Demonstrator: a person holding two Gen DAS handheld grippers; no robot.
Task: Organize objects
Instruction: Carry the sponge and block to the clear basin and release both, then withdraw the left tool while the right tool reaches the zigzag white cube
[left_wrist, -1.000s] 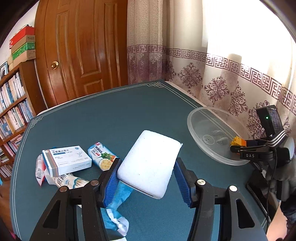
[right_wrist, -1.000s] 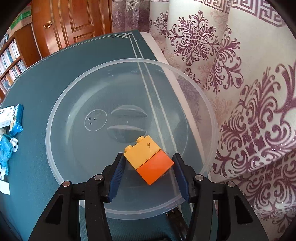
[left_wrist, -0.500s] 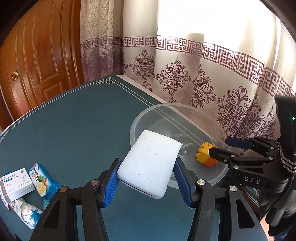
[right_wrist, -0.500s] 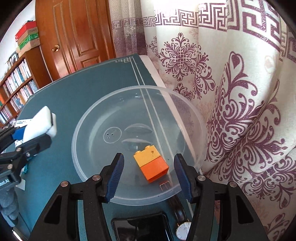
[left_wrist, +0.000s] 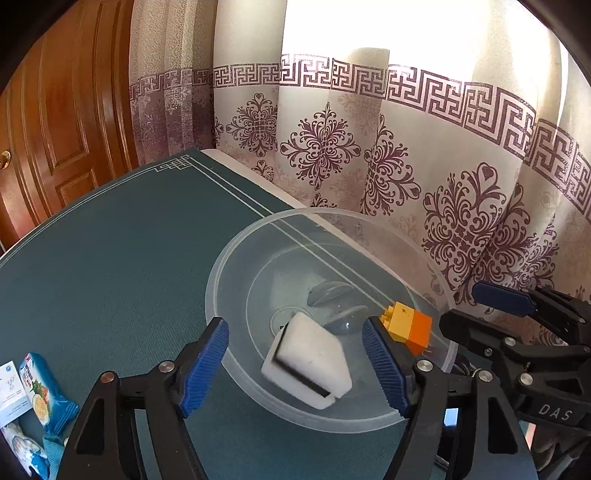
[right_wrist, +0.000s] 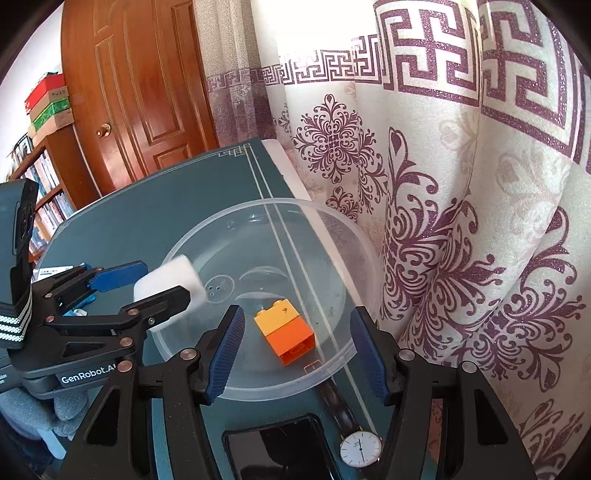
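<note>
White sponge (left_wrist: 308, 363), rectangular block with a thin dark layer on one face. It is tilted inside the clear bowl (left_wrist: 236, 365), long axis running diagonally toward the bowl's near rim. Left gripper (left_wrist: 295, 363): jaws opening, wide apart, pads clear of the sponge between them. Right gripper (right_wrist: 295, 345): jaws apart, holding nothing, above the yellow-orange brick (right_wrist: 286, 332) lying in the bowl.

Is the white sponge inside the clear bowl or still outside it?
Inside, it seems: the white sponge appears tilted and blurred within the clear bowl's rim, free between the opening left tool pads.
</note>
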